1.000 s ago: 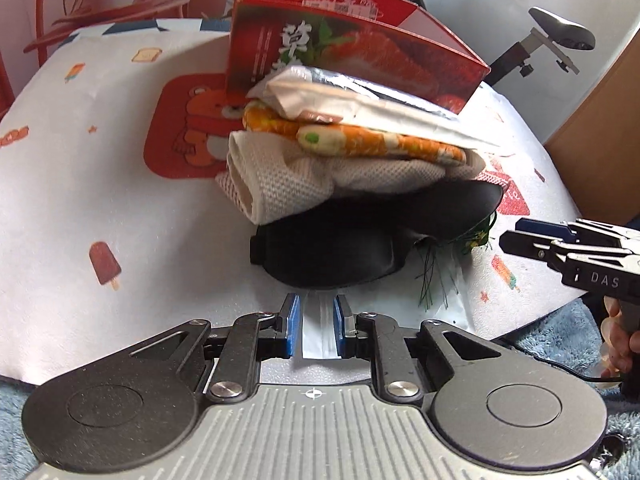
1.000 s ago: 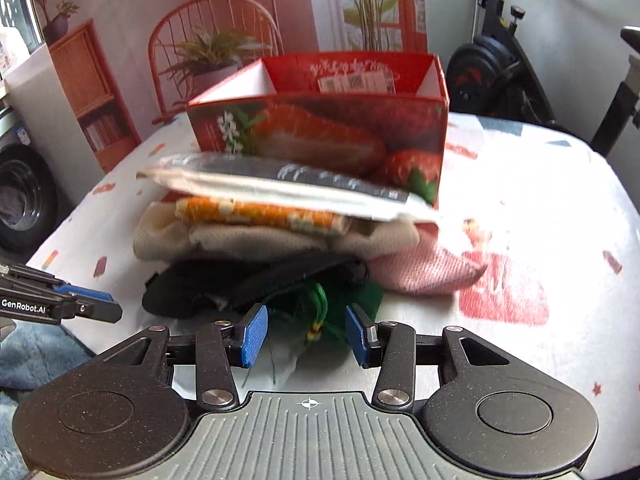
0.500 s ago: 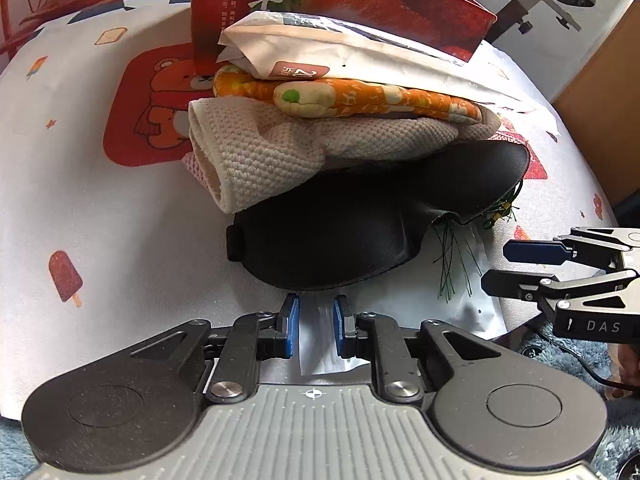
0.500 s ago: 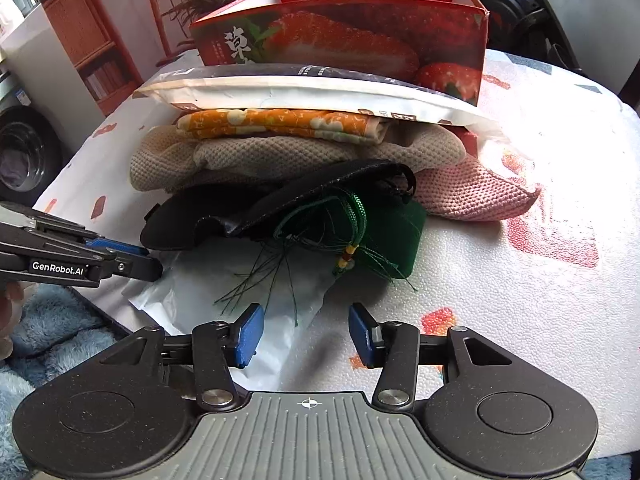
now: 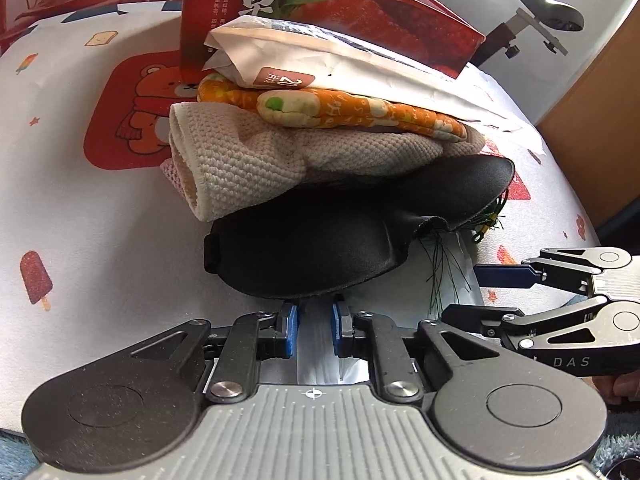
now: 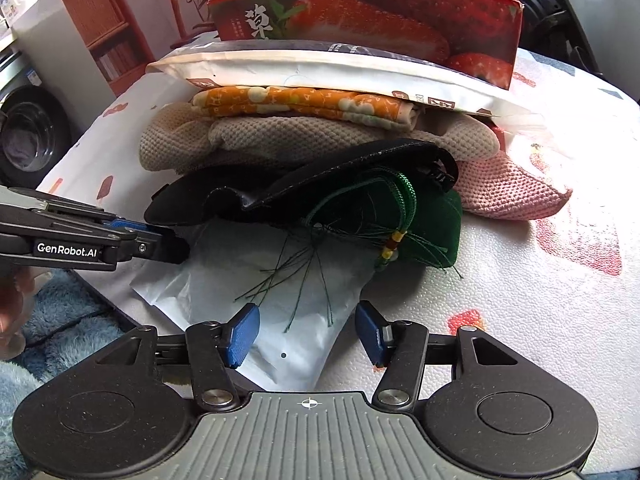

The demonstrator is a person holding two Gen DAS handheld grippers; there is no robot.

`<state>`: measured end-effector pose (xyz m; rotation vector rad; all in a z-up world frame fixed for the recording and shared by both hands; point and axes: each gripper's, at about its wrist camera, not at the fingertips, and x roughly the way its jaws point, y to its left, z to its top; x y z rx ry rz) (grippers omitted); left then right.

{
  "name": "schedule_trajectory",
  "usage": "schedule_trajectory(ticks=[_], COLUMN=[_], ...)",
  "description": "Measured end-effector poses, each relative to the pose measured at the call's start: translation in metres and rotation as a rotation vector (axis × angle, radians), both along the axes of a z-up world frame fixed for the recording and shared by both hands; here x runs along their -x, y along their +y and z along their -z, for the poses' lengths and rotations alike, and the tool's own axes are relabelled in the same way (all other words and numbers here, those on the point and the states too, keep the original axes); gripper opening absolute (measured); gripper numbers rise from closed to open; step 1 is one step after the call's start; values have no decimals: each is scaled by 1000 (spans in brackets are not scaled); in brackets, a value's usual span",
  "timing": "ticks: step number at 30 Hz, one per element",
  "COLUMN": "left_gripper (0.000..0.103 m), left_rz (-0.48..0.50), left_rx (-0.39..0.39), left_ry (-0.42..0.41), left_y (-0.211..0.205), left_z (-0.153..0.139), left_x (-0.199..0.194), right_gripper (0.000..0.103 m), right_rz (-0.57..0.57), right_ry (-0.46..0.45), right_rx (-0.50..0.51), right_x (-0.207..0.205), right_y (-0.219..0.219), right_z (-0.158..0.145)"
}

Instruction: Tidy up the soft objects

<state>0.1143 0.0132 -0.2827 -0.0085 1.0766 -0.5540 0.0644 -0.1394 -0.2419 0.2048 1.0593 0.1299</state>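
- Change, left wrist view: I have brought the left hand-held gripper (image 5: 314,330) closer since half a second ago; the pile now fills mid-frame, and its narrow jaws hold the edge of the white plastic bag (image 6: 256,296), as before.
- Change, right wrist view: my right hand-held gripper (image 6: 307,336) has also come nearer, jaws wide, holding nothing, over the bag at lower centre.
- Pile, centre of frame, on the table (image 6: 540,320):
- one black eye mask (image 5: 320,248)
- one green tasselled pouch (image 6: 432,232)
- one beige knit cloth (image 5: 248,160)
- one pink knit cloth (image 6: 516,188)
- one orange printed cloth (image 5: 360,110)
- one white padded mailer (image 6: 320,68) on top.
- One red strawberry box (image 6: 380,20), upper frame, behind the pile.
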Motion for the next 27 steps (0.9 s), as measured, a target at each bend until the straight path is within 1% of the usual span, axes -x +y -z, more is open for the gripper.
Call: schedule_trajectory(ticks=[2,5,8,11,18,20,25,27], left_gripper=[17,17,17,17,17,18,19,19], left_rz=[6,22,39,39,40,33,0,-3], left_rx=[4,41,31,41,44,48,5,3], left_ry=[0,22,13,18,19,24,0,-5], left_y=[0,1,-3,-3,-4,-2,1,2], left_z=[0,2,3,4,3,3,0,0], left_x=[1,0,4,4,4,3,3,1], right_gripper=[57,57,58,60,61,61,62,62], right_rz=[-5,-6,-2,7,-1,-1,-10,-7], right_ry=[-2,-7,-14,-25,-39,-37,-44,-45], right_rx=[-5,-7,-20,-36,-20,-20,-18,-24], right_x=[-1,-3,-5,-4,-5,-5,-4,-4], right_y=[1,2,0,-4,1,1,1,0], right_z=[-1,0,1,1,2,2,4,4])
